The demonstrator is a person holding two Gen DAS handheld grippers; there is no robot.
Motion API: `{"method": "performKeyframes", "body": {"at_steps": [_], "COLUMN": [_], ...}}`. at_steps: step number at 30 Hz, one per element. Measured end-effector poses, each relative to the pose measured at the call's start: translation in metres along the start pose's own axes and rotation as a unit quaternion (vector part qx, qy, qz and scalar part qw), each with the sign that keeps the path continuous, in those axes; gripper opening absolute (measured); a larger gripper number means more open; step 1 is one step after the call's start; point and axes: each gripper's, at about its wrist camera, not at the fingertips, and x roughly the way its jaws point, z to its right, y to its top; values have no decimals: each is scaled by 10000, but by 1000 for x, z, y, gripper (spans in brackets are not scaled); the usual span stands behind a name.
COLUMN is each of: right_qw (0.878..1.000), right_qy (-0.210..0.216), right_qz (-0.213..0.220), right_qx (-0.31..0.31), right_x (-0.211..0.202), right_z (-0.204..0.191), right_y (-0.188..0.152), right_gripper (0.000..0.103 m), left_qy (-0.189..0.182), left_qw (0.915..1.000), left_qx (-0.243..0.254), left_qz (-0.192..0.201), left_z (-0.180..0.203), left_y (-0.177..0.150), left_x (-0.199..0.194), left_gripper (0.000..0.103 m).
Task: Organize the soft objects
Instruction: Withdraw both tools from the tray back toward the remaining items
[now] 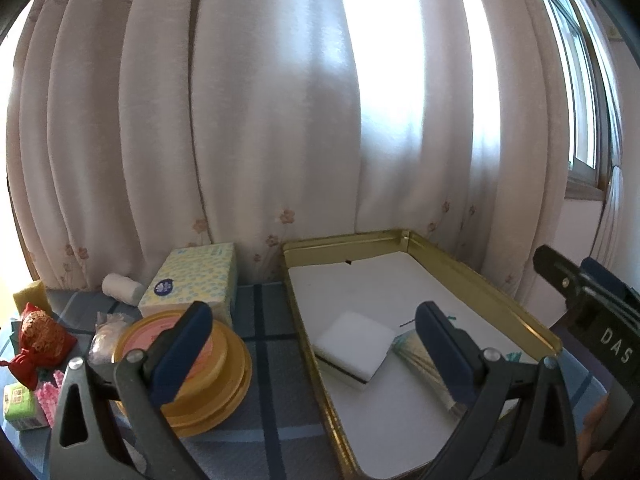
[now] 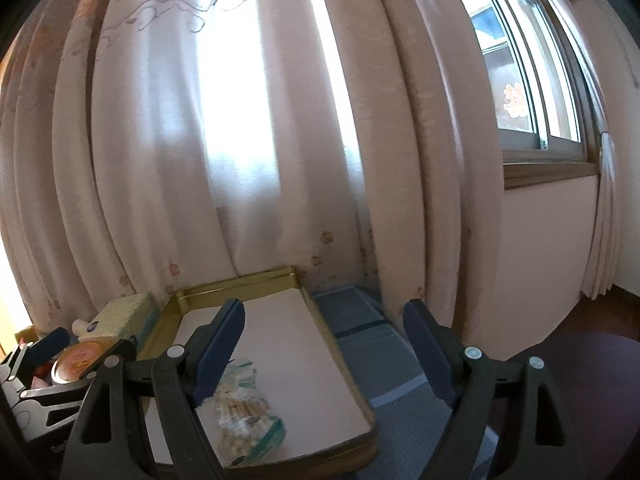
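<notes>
A gold tray [image 1: 460, 264] with a white liner holds a white sponge [image 1: 354, 342] and a clear packet with green print [image 1: 420, 360]. My left gripper [image 1: 316, 344] is open and empty, above the tray's left edge. The tray [image 2: 236, 280] and the packet [image 2: 244, 412] also show in the right wrist view. My right gripper [image 2: 328, 348] is open and empty, above the tray's right side. Left of the tray lie a tissue pack [image 1: 192, 280], a white roll [image 1: 122, 288], a yellow sponge [image 1: 30, 294], a red pouch [image 1: 38, 340], a pink knit piece [image 1: 50, 394] and a green packet [image 1: 20, 402].
A stack of orange lids [image 1: 208, 376] stands beside the tray on the blue checked tablecloth [image 1: 272, 360]. Curtains [image 1: 260, 120] hang just behind the table. A window [image 2: 532, 72] is at the right. The right gripper's body [image 1: 592, 320] shows at the right of the left view.
</notes>
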Motion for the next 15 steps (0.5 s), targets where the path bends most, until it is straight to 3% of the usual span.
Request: {"method": "performKeyframes", "body": {"at_steps": [15], "right_qw": [9998], "right_qy": [19], "right_qz": [38], "right_qx": [169], "right_x": [-6], "right_z": [-6], "right_y": [-3], "right_gripper": [83], "left_qy": [14], "left_qw": [10000], "left_qx": [-52], "left_qz": [64], "left_z": [-10], "left_y": [-1], "left_x": [-6], "left_gripper": [103]}}
